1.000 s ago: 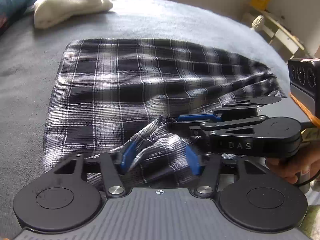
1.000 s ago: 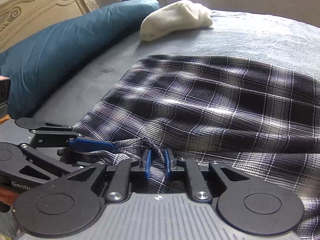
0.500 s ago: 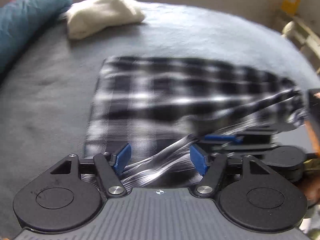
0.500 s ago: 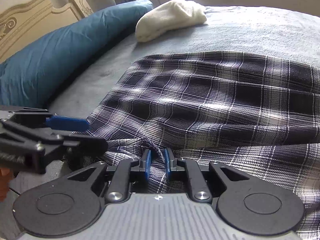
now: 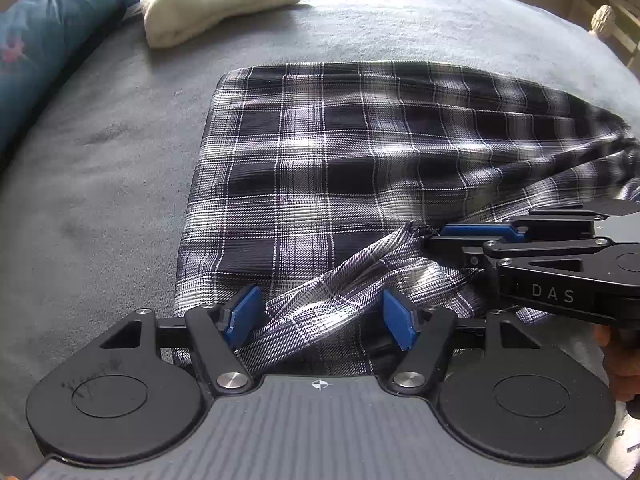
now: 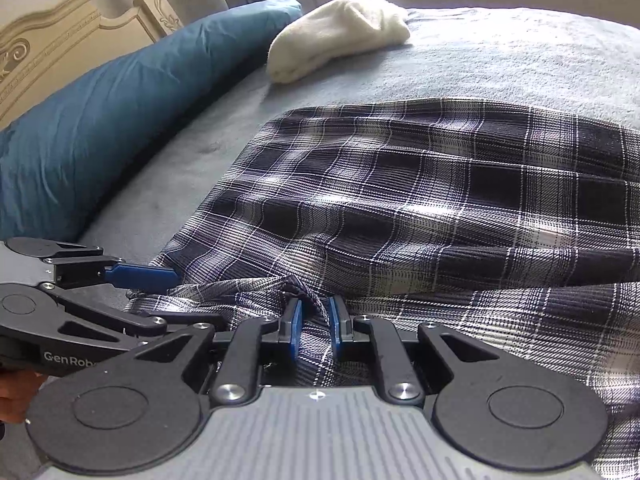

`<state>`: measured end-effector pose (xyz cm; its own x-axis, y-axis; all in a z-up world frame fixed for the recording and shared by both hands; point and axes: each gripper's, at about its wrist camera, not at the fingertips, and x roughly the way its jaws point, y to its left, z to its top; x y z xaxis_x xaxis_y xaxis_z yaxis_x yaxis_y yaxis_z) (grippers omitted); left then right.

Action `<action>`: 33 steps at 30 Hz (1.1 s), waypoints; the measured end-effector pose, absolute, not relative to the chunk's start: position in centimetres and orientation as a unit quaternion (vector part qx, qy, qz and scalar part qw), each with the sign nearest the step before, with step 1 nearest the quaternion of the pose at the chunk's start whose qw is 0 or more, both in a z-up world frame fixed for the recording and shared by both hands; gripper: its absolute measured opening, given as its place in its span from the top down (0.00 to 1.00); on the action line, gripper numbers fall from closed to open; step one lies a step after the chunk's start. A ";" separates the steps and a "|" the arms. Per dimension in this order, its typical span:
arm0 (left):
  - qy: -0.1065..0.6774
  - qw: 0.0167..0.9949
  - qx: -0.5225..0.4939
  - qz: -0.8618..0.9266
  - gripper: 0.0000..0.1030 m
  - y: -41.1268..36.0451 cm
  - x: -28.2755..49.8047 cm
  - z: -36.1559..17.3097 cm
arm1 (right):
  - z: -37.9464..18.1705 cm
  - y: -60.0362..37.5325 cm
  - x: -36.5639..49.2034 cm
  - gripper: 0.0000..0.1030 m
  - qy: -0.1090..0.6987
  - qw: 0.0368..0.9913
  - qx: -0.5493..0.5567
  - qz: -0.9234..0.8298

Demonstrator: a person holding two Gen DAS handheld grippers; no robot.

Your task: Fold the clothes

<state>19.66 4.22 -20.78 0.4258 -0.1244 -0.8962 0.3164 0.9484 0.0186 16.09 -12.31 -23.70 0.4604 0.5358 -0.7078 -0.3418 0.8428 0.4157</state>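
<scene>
While the left gripper (image 5: 322, 314) stands spread wide, a bunched fold of the plaid garment (image 5: 340, 168) lies loose between its pads. In the right wrist view, the right gripper (image 6: 314, 322) pinches that garment's edge, the rest spreading ahead over the grey bed (image 6: 500, 60).

Both wrist views look low, close across the plaid cloth (image 5: 340, 168).

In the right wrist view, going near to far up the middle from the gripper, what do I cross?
Right gripper, shut on a bunched fold → plaid garment spread flat → bare grey bed cover → cream folded towel at the far edge.
</scene>
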 end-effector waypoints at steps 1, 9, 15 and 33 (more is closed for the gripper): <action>0.520 0.839 0.093 -0.131 0.34 4.1 19.7 -20.8 | -23.7 -12.3 16.1 0.85 0.451 0.848 0.108 0.259; 0.514 0.841 0.106 -0.130 0.33 3.9 19.2 -20.7 | -23.7 -12.4 16.2 0.85 0.452 0.846 0.112 0.260; 0.510 0.842 0.116 -0.129 0.29 3.7 18.9 -20.7 | -23.7 -12.3 16.2 0.85 0.449 0.848 0.110 0.259; 0.455 0.877 0.084 -0.132 0.28 6.4 18.2 -18.4 | -23.7 -12.2 16.0 0.86 0.446 0.851 0.103 0.259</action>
